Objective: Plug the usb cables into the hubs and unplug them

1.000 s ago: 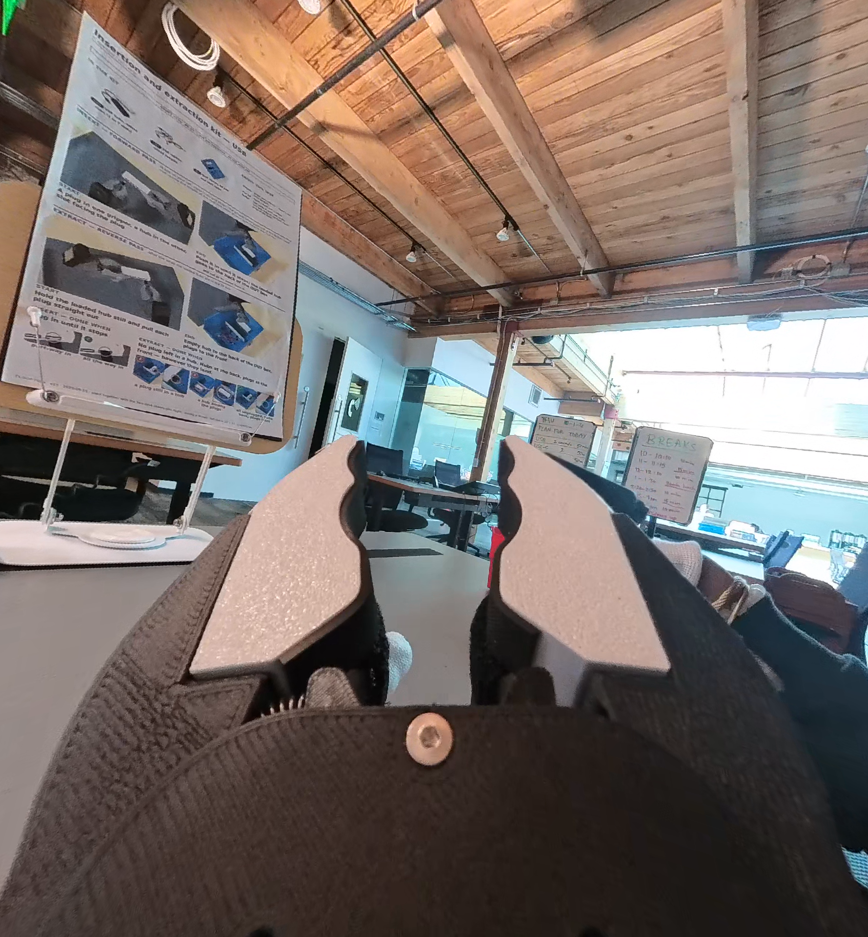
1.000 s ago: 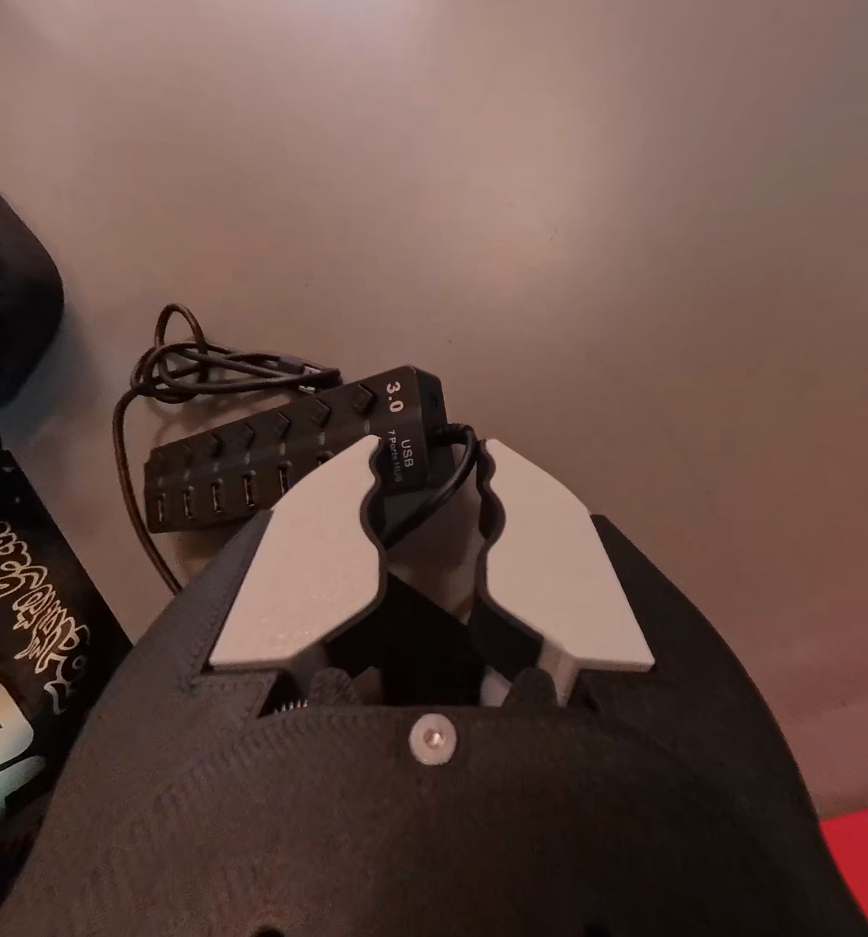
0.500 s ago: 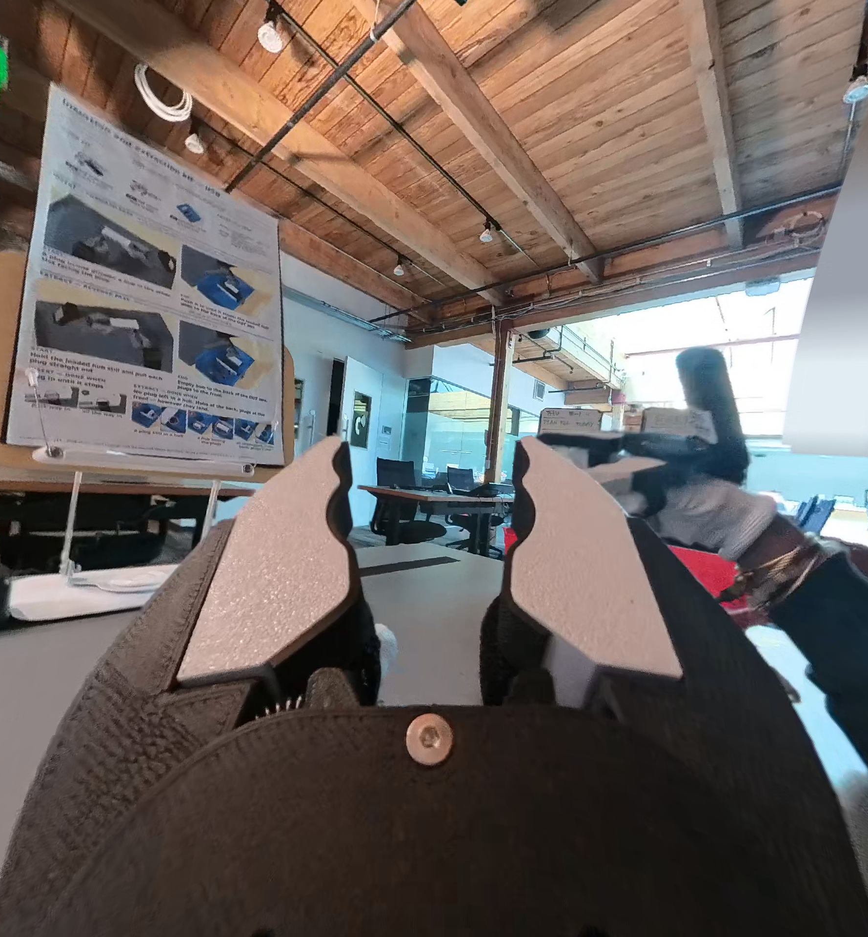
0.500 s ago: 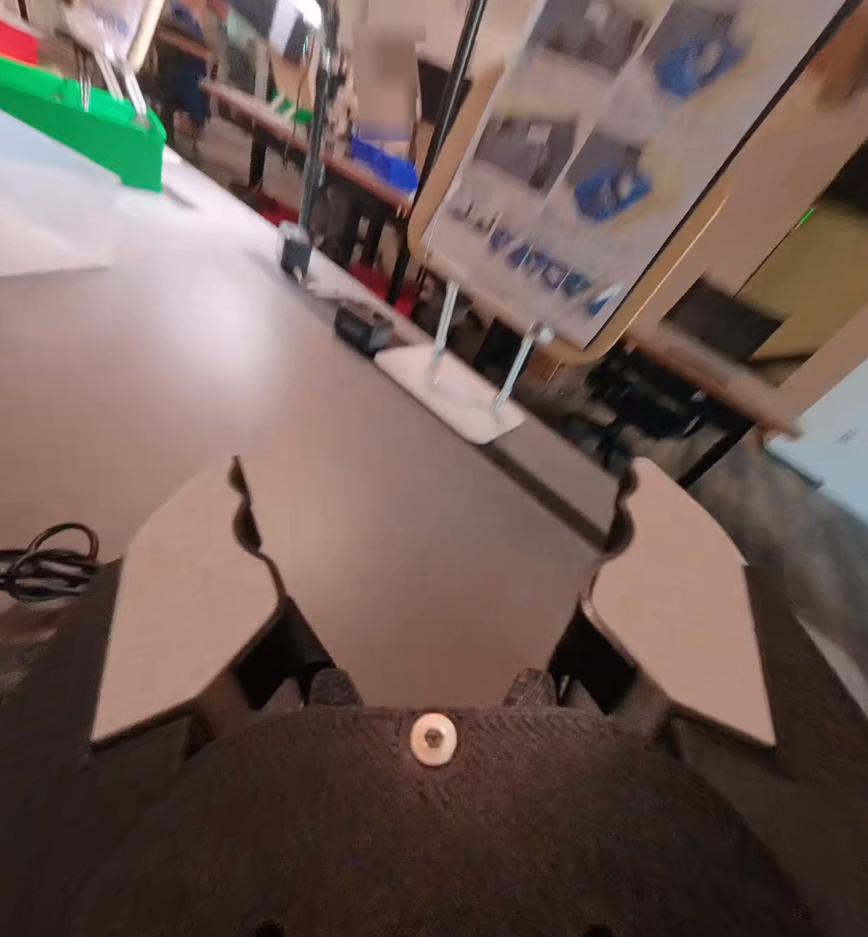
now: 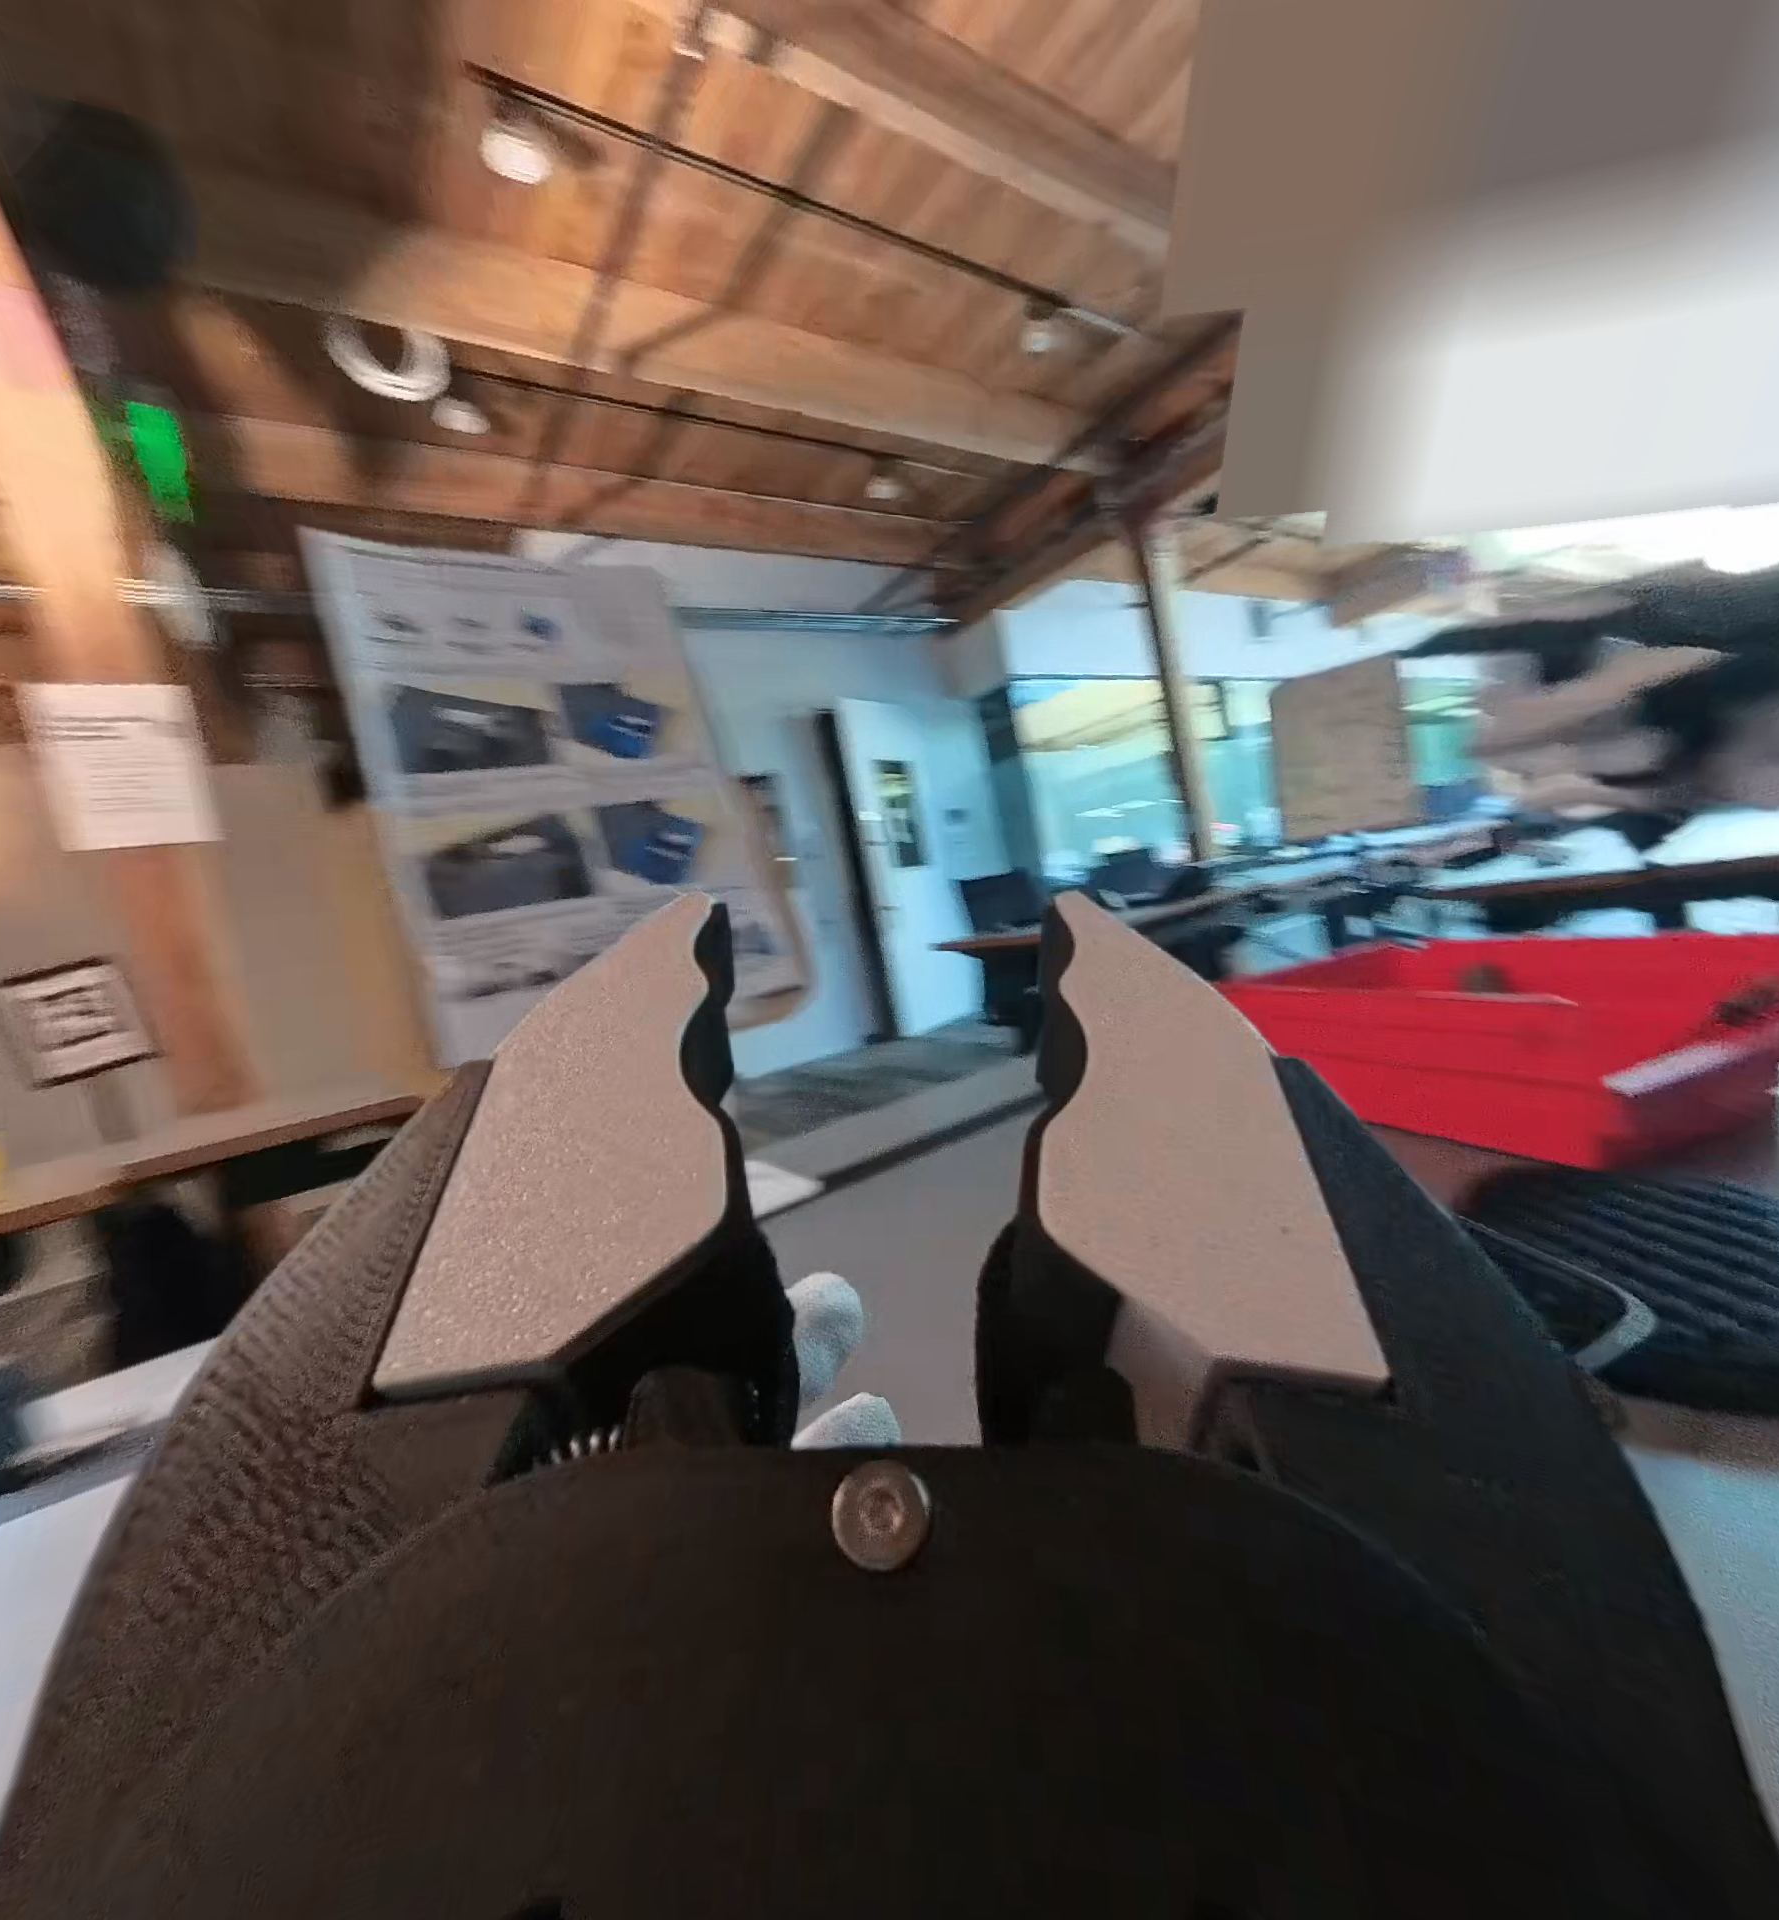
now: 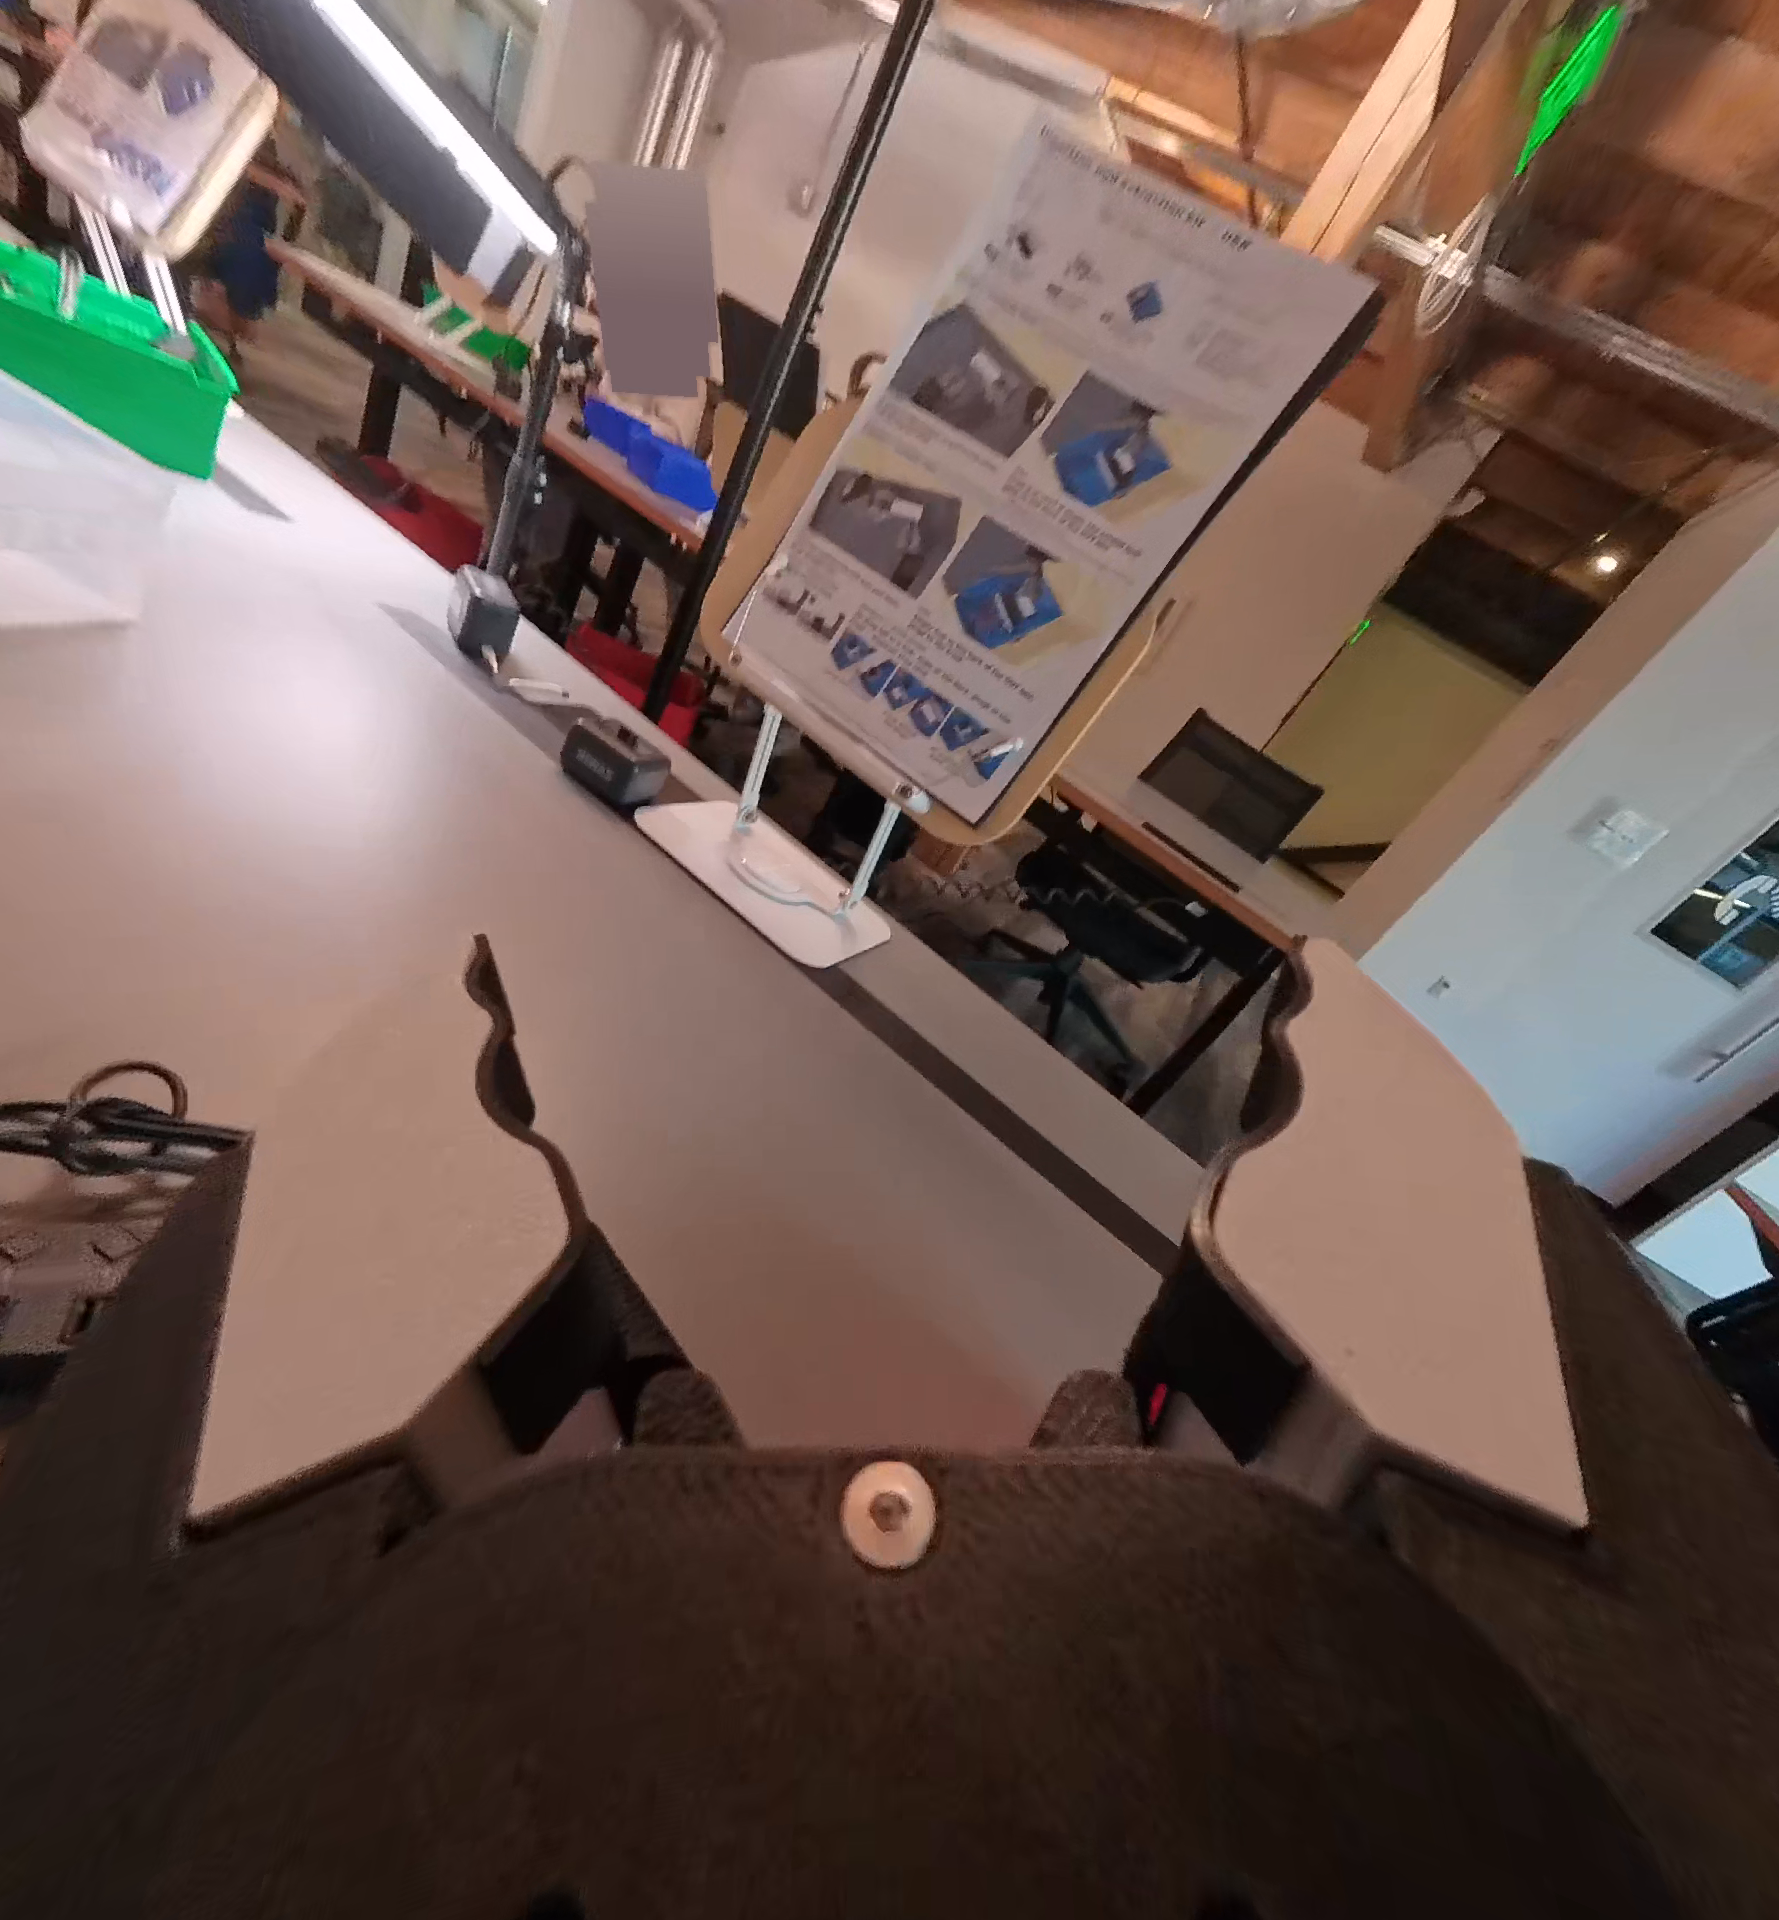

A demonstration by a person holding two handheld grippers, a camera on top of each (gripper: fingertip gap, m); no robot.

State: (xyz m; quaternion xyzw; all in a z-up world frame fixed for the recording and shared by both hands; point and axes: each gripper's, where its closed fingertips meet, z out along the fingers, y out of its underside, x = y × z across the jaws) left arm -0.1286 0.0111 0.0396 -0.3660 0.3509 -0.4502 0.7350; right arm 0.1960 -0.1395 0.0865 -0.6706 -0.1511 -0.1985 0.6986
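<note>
Our right gripper (image 6: 890, 1029) was spread wide and empty above the grey table (image 6: 241, 831); the black USB hub (image 6: 23, 1309) and its coiled cable (image 6: 85, 1117) lay near-left; our left gripper (image 5: 885, 966) stood parted, pinching nothing.

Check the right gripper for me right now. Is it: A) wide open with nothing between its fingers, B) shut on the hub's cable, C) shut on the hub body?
A: the right gripper is spread wide over bare table, and the USB hub lies off to its left.
</note>
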